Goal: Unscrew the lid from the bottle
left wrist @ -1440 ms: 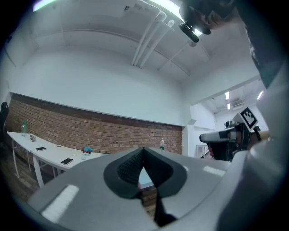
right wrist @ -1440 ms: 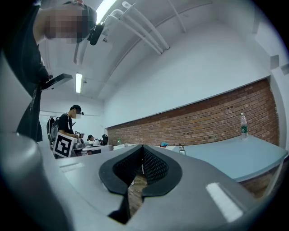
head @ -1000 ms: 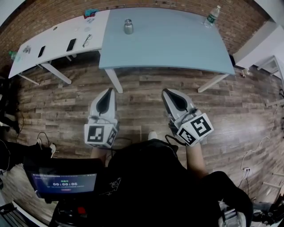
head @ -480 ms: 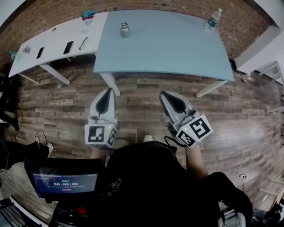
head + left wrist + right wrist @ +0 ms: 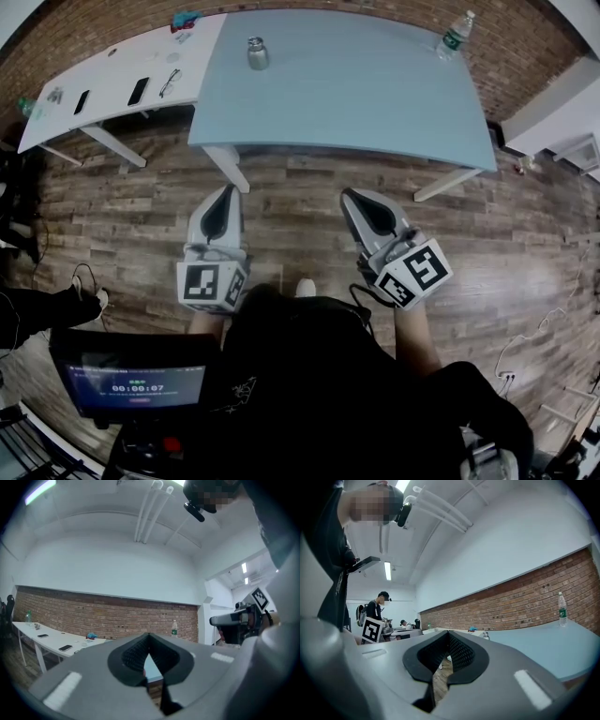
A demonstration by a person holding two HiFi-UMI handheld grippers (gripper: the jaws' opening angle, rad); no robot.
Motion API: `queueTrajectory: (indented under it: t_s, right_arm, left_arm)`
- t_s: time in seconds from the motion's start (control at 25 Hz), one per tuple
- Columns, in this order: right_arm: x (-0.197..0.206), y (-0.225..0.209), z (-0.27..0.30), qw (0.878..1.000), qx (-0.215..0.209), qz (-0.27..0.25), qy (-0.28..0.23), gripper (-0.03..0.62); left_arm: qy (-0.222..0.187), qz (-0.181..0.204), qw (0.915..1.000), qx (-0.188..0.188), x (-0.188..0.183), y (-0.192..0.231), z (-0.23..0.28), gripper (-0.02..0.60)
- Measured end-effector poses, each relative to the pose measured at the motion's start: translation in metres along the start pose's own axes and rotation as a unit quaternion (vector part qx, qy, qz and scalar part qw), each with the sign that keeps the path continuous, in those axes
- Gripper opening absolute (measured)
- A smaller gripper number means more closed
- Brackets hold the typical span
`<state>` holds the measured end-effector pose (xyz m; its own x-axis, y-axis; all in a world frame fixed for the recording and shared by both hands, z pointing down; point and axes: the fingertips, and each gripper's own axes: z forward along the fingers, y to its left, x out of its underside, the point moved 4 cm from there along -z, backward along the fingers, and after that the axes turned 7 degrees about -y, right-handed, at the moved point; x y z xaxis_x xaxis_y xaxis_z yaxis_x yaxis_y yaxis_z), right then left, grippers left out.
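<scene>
Blue table (image 5: pixel 375 103) beyond wood floor (image 5: pixel 291 202): steel bottle (image 5: pixel 257 52) upright near its far left edge, well ahead of my left gripper (image 5: pixel 226 194), the nearer; right gripper (image 5: pixel 357 196) likewise pressed together, empty.

Pale blue table (image 5: pixel 375 94), white table (image 5: pixel 103 89) at its left, silver bottle (image 5: pixel 257 53), brown wood-plank floor (image 5: pixel 300 202), red brick wall (image 5: pixel 93 613), green-labelled clear bottle (image 5: pixel 456 31) far right.

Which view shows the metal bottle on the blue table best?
Head view: the metal bottle stands whole, unobstructed, on the blue table. The right gripper view shows it tiny above the tongs; the left gripper view doesn't show it.
</scene>
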<state>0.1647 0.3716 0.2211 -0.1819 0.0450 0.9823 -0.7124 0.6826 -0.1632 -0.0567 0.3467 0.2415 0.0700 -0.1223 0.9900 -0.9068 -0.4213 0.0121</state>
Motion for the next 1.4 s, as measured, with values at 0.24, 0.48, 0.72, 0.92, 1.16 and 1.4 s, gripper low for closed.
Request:
queueTrajectory:
  t_s: [0.24,0.48,0.72,0.92,1.16,1.4]
  right_arm:
    - [0.0026,0.0016,-0.0024,1.0,-0.002,0.007,0.003,0.003]
    - [0.0001,-0.0006,-0.0025,1.0,-0.004,0.009,0.003,0.003]
    - [-0.0024,0.0016,-0.0006,1.0,-0.011,0.004,0.007,0.003]
    - [-0.0024,0.0014,-0.0022,1.0,-0.012,0.006,0.011,0.003]
    - [-0.002,0.0034,0.0016,1.0,-0.016,0.005,0.006,0.003]
    - [-0.0047,0.0005,0.0002,1.0,-0.012,0.005,0.003,0.003]
  left_arm:
    - [0.001,-0.005,1.0,0.003,-0.0001,-0.0035,-0.0007,-0.002]
    - [0.004,-0.005,1.0,0.002,-0.0004,-0.0056,-0.0001,-0.002]
    - [0.002,-0.008,1.0,-0.004,-0.0006,-0.003,-0.0006,-0.002]
    - [0.006,-0.009,0.9999,-0.004,0.0038,-0.0039,-0.0027,-0.002]
    - [0.003,-0.005,1.0,-0.006,-0.0004,0.0,-0.002,-0.001]
    - [0.0,-0.002,1.0,-0.002,-0.0045,-0.0013,0.0033,-0.002]
